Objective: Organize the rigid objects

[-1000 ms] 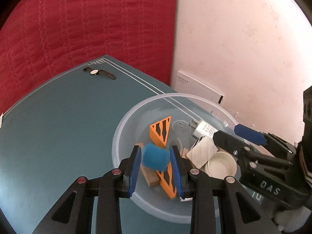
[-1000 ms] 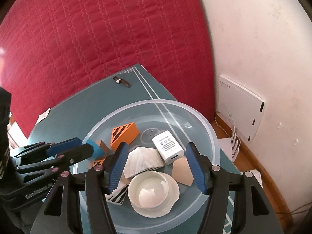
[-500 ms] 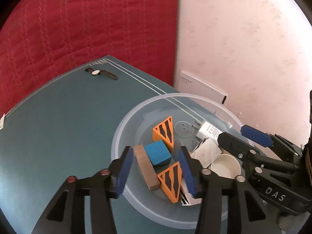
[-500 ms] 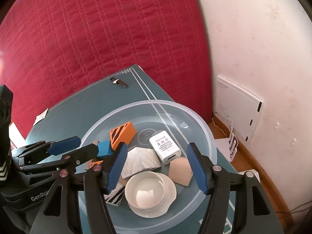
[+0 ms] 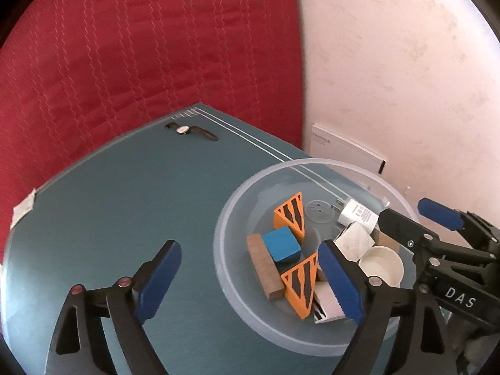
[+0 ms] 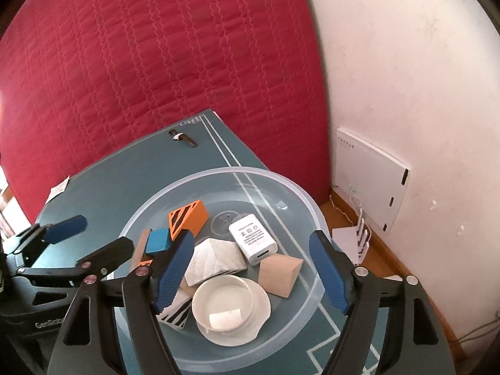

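The left gripper (image 5: 250,276), black-framed with blue pads, is hanging above the near-left rim of the clear round plastic bowl (image 5: 237,300); its jaws are opening, standing wide, with nothing pressed between them. One blue pad is hovering outside the bowl over the teal table top (image 5: 125,212), the other above the bowl's inside. The right gripper (image 6: 250,268), of the same build, is hovering over the bowl's near-right side; its jaws are also opening and gripping nothing, though bowl contents are lying beneath the gap.

Inside the bowl, nearest the grippers, a black-and-white striped block (image 6: 176,311) is lying against the near wall, touching a round white ceramic dish (image 6: 229,304). Just beyond the dish, a pale wooden wedge (image 6: 281,273) and a whitish faceted stone-like block (image 6: 215,261) are sitting. On the bowl's left side, an orange wedge with black stripes (image 5: 300,287) is lying beside a brown wooden bar (image 5: 264,268), and a blue cube (image 5: 281,245) is resting against that bar. Farther toward the bowl's middle, a 2nd orange striped wedge (image 5: 290,217) is standing, and a white plug-in charger with printed text (image 6: 253,239) is lying near the bowl's far-right part.

Well beyond the bowl, near the table's far edge, a wristwatch with a dark strap (image 5: 190,131) is lying flat. Behind the table, a red quilted fabric (image 5: 140,62) is hanging beside a pale wall (image 5: 406,78), and a flat white box (image 6: 372,175) is leaning against that wall, right of the bowl.
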`<state>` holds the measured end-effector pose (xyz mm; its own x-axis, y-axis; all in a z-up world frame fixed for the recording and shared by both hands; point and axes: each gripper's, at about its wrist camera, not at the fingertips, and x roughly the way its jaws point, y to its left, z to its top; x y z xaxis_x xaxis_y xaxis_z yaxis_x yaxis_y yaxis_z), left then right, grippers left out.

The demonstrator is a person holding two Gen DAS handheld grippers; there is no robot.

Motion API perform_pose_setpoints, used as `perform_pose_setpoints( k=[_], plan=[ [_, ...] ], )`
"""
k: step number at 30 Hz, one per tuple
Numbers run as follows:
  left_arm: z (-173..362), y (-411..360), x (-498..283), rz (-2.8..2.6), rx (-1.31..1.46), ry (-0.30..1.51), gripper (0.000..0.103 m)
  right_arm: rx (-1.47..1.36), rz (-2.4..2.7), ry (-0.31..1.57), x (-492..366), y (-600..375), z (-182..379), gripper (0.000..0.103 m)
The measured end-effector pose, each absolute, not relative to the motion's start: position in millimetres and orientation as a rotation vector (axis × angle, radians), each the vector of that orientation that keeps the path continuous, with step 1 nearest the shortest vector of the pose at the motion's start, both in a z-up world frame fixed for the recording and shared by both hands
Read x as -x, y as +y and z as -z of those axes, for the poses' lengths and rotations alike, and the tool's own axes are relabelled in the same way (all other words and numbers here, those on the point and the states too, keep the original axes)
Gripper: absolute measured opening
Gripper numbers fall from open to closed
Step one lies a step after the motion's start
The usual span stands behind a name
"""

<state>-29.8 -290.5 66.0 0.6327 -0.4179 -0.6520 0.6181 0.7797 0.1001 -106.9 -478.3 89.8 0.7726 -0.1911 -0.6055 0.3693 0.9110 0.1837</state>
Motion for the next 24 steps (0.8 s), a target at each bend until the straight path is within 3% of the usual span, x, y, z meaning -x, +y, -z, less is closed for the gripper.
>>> perform_pose_setpoints(
  k=[10, 24],
  plan=[
    [-74.2, -280.5, 48.4, 0.555, -0.358, 0.593, 0.101, -0.275, 0.35, 0.595, 121.9, -476.6, -96.4, 0.096],
    [-80.0, -263.2, 67.8, 0.502, -0.358, 0.569, 0.102, -0.211, 0.352, 0.636, 145.5, -467.4, -100.8, 0.1]
  ],
)
